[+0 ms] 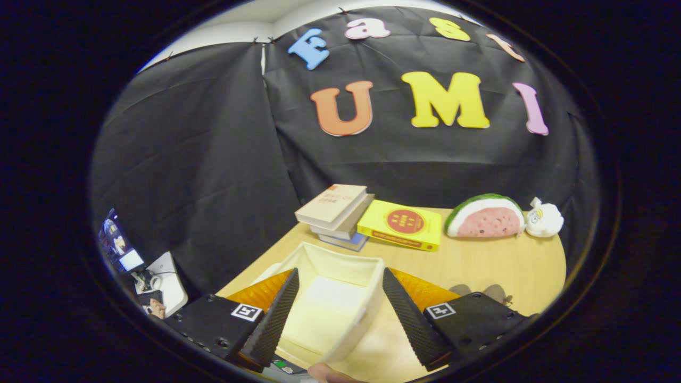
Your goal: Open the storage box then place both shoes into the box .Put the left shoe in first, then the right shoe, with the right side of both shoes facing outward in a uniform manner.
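The white storage box (367, 314) stands on the wooden table (505, 266), with no lid on top and a pale, bare inside. My gripper (340, 274) hovers just above its near end, held open wide. The left finger (274, 319) hangs over the box's inside. The right finger (412, 319) hangs outside the box's right wall. That wall runs between the two fingers, and neither finger presses on it.
Beyond the box lie a stack of books (335, 215) and a yellow book (401, 224). A watermelon plush (485, 217) and a small white plush (544, 218) sit at the table's far right. A side desk with a screen (127, 260) stands lower left. A fingertip (325, 374) shows below the fingers.
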{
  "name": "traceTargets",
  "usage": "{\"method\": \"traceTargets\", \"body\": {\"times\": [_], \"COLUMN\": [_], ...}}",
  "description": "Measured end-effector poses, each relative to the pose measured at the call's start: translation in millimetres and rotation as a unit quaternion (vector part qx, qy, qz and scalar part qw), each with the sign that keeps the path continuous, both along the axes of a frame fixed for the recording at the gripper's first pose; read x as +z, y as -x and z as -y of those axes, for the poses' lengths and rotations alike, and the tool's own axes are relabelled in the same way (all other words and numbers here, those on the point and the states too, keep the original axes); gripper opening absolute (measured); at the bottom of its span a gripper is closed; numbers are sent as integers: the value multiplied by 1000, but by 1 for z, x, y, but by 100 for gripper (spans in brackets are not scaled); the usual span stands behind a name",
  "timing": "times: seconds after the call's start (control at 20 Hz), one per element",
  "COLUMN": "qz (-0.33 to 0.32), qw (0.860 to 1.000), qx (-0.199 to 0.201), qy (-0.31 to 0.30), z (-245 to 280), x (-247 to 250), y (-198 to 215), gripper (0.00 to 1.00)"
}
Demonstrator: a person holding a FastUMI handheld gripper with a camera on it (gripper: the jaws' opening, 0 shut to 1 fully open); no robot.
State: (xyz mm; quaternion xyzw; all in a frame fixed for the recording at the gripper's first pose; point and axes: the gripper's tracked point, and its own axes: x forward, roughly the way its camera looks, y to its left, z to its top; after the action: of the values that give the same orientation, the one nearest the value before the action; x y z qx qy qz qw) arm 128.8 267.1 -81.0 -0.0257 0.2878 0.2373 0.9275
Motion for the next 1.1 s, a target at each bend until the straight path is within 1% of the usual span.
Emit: {"method": "traceTargets", "body": {"times": [0.2, 0.35, 0.5, 0.55, 0.65, 0.7, 0.75, 0.85, 0.95, 1.1], "qz": [-18, -60, -99, -112, -126, -132, -143, -166, -184, -228], "qw": [997, 990, 983, 980, 970, 968, 968, 965, 958, 947], "qx": [-61, -94, -101, -95, -102, -104, -104, -109, -123, -151], "qy": [45, 81, 114, 137, 179, 186, 179, 173, 180, 169], "z": [87, 139, 172, 181, 199, 201, 199, 197, 199, 202], "x": [-35, -71, -100, -111, -129, -137, -142, -156, -170, -187], "y": [-23, -25, -19, -15, -13, -12, -11, -9, -10, -7], "gripper": [95, 95, 94, 94, 95, 95, 94, 84, 85, 66]}}
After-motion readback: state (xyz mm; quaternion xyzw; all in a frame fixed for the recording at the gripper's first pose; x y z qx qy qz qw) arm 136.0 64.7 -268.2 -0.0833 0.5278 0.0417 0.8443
